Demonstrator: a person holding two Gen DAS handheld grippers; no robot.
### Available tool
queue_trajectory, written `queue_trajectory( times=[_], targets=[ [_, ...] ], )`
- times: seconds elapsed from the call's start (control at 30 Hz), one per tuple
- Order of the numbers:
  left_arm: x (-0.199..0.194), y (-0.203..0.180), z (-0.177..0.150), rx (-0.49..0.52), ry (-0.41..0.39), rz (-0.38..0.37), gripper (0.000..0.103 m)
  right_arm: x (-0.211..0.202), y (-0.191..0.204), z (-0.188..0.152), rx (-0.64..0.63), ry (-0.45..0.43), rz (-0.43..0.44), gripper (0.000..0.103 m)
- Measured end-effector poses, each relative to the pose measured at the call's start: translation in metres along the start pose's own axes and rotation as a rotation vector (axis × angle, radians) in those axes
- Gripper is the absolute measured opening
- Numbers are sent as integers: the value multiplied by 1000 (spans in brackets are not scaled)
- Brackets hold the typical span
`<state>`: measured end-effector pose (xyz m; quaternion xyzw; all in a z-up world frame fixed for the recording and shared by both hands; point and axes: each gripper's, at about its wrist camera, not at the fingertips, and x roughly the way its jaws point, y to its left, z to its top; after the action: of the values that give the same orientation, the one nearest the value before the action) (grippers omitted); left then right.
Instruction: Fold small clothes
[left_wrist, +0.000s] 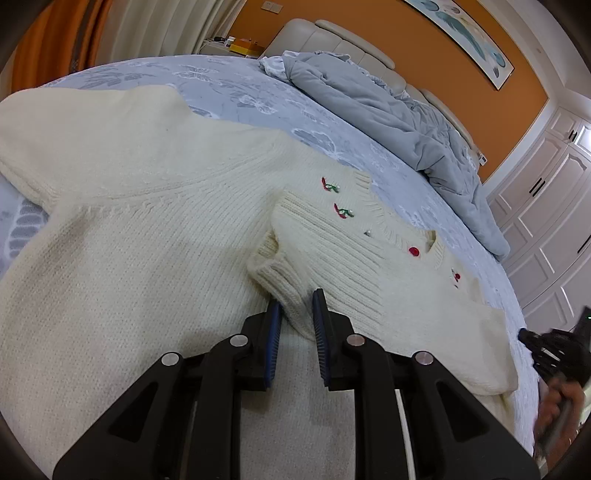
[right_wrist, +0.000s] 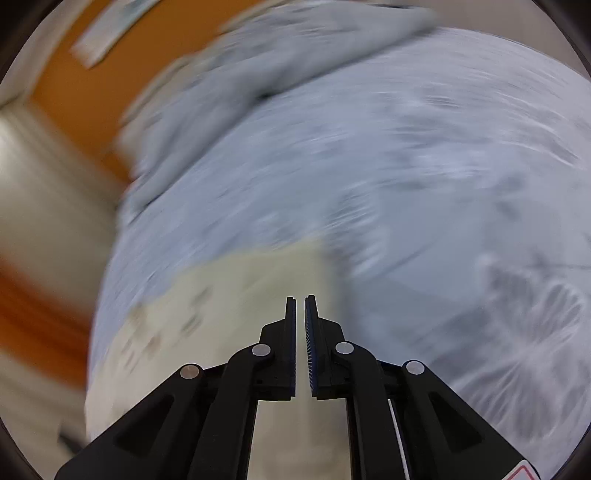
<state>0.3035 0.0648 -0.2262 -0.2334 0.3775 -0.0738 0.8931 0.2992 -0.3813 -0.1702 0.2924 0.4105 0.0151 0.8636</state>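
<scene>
Your left wrist view is sharp and evenly lit by soft indoor light, with only faint shadows under the cream sweater (left_wrist: 155, 236) and strong fisheye bending and dark vignetting at the rim. Your right wrist view is heavily motion-smeared: the bedspread (right_wrist: 406, 184) streaks, while the right gripper (right_wrist: 300, 301) stays crisp.

The whole right wrist view is smeared by motion: the cream sweater (right_wrist: 255, 288) is only a pale patch just beyond the right gripper (right_wrist: 300, 306), its pattern unreadable, and the grey quilt (right_wrist: 258, 62) beyond the sweater has no clear edge. In the left wrist view the sweater (left_wrist: 147, 221) is cut off by the lower left rim, and its cuff fills the gap of the left gripper (left_wrist: 297, 306), hiding what lies under it
</scene>
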Motion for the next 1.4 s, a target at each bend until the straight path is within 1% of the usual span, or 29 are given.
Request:
queue_trajectory(
  times=[0.03,0.1,0.13,0.2,0.27,0.3,0.33,0.4,0.43,0.5,0.57,0.63,0.7,0.73,0.77,0.8,0.83,0.87,0.9,0.97,1.03,1.1,1.13,1.2,1.23,1.27,1.3,1.33,1.4],
  targets=[
    [0,0,0,-1,0,-1,18,5,10,-15,-41,31,10,8],
    [0,0,0,-1,0,-1,18,20,13,-40,-95,82,-63,4],
    [0,-1,0,-2,1,-1,18,22,-1,-48,-68,74,-84,0],
    [0,0,0,0,-1,-1,18,12,-35,-53,70,22,9,0],
    [0,0,0,-1,-2,-2,18,3,-20,-52,98,-16,-38,0],
    [0,0,0,-3,-2,-5,18,-3,-3,-55,40,-34,-66,3],
    [0,0,0,-8,-3,-10,18,-4,9,-59,-11,-36,-61,11],
    [-1,1,0,-14,-3,-18,18,6,19,-70,-65,-17,-103,10],
    [-1,1,0,-15,-3,-19,18,12,12,-78,-44,-17,-112,3],
    [-1,0,0,-19,-2,-23,18,6,1,-87,31,-58,-79,0],
    [-1,1,1,-27,4,-27,18,-8,1,-92,80,-73,-88,0],
    [-4,3,6,-53,24,-40,19,-21,12,-104,74,-64,-130,16],
    [-15,15,14,-122,73,-71,21,-29,18,-121,48,-36,-118,16],
    [-26,24,17,-169,76,-71,30,-36,20,-132,25,-25,-122,16],
    [-49,43,20,-243,37,-63,56,-41,25,-147,-21,-13,-136,16],
    [-68,58,24,-297,-17,-47,70,-38,26,-153,-50,-6,-145,17],
    [-87,77,28,-346,-77,-14,89,-39,29,-161,-81,-2,-154,19],
    [-111,103,37,-397,-149,42,92,-41,29,-172,-103,-5,-159,21],
    [-123,124,45,-427,-181,84,93,-44,31,-183,-128,-25,-161,24],
    [-138,176,69,-490,-200,211,94,-45,34,-190,-159,-45,-171,30],
    [-140,228,92,-572,-182,316,94,-38,40,-189,-199,-37,-191,41],
    [-135,263,105,-647,-152,373,94,-35,47,-191,-246,-35,-205,50],
    [-133,276,109,-669,-151,376,94,-34,49,-194,-258,-32,-205,56],
    [-131,284,123,-657,-182,413,89,-32,51,-194,-275,-25,-202,61],
    [-125,282,132,-632,-169,450,65,-31,51,-194,-275,-24,-197,62],
    [-119,281,137,-619,-147,439,25,-32,51,-194,-273,-23,-193,62],
    [-111,281,142,-612,-102,440,12,-32,50,-194,-269,-23,-187,63],
    [-108,277,150,-603,-81,447,12,-31,49,-193,-268,-24,-186,63],
    [-118,250,167,-528,-147,435,10,-32,50,-194,-270,-26,-185,63]
  ],
)
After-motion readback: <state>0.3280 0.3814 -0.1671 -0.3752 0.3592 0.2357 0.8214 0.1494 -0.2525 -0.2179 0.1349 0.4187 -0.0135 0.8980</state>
